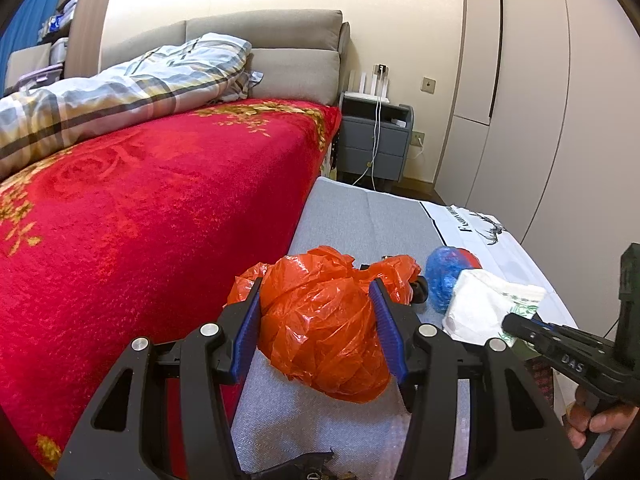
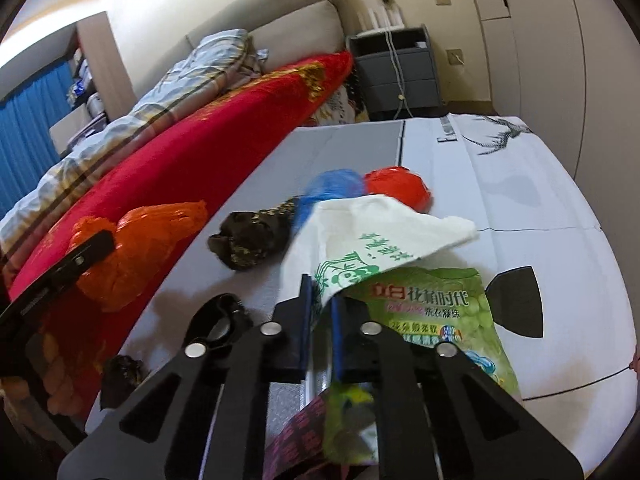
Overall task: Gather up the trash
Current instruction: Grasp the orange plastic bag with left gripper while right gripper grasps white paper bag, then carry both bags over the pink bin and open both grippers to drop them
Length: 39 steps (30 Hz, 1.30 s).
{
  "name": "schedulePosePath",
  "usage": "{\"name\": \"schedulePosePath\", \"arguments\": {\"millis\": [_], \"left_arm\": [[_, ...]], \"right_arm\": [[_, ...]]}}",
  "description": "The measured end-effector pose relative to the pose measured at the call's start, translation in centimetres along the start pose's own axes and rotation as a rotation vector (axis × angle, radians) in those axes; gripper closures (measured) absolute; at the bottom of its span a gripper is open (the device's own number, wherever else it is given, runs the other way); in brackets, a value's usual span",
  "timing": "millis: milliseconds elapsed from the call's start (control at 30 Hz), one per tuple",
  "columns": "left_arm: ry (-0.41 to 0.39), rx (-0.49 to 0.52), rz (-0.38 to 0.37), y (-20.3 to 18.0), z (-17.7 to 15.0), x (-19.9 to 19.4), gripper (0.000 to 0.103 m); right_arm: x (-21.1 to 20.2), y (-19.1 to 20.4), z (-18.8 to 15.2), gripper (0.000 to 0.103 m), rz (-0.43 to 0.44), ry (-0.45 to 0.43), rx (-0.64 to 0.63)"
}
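Beside the red bed [image 1: 160, 200], left gripper [image 1: 318, 320] jaws pinch orange bag [image 1: 320, 320]; right gripper [image 2: 320, 304] jaws pinch white bag [image 2: 360, 232].

Left gripper [image 1: 316, 324] jaws half-spread; right gripper [image 2: 322, 312] jaws nearly closed.

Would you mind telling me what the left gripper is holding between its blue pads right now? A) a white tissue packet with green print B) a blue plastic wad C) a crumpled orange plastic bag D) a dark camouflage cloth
C: in the left wrist view the left gripper has both pads pressed against the crumpled orange plastic bag.
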<state>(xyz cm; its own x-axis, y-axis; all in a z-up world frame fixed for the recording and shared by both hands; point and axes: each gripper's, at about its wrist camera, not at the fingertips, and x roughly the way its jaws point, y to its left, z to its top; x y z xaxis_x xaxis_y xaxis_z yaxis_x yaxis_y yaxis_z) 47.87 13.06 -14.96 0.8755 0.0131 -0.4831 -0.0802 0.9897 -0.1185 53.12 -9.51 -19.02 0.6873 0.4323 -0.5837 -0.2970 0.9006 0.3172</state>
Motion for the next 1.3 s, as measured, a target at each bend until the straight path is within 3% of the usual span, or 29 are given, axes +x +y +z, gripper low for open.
{"name": "schedulePosePath", "arguments": {"millis": [300, 533, 700, 967, 1200, 1300], "left_arm": [[-0.041, 0.048, -0.018, -1.2, 2.3, -5.4, 0.052], [-0.126, 0.061, -0.054, -2.4, 5.8, -14.5, 0.052], [-0.152, 0.06, -0.107, -4.4, 6.5, -22.5, 0.052], [-0.069, 0.075, -0.183, -8.7, 1.5, -31.9, 0.052], [0.02, 0.14, -0.248, -11.8, -5.2, -36.6, 0.052], [0.057, 0.177, -0.26, -12.8, -8.3, -37.6, 0.052]], "right_arm": [[-7.0, 2.8, 2.0, 0.1, 0.041, -0.053, -0.068], [-18.7, 5.7, 3.3, 0.1, 0.031, -0.136, -0.127], [-27.9, 7.8, 1.9, 0.1, 0.002, -0.174, -0.163], [-40.3, 10.1, -5.5, 0.1, -0.141, -0.205, -0.204], [-46.9, 9.7, -13.6, 0.1, -0.216, -0.185, -0.128], [-48.7, 9.5, -17.3, 0.1, -0.286, -0.168, -0.112]]}}
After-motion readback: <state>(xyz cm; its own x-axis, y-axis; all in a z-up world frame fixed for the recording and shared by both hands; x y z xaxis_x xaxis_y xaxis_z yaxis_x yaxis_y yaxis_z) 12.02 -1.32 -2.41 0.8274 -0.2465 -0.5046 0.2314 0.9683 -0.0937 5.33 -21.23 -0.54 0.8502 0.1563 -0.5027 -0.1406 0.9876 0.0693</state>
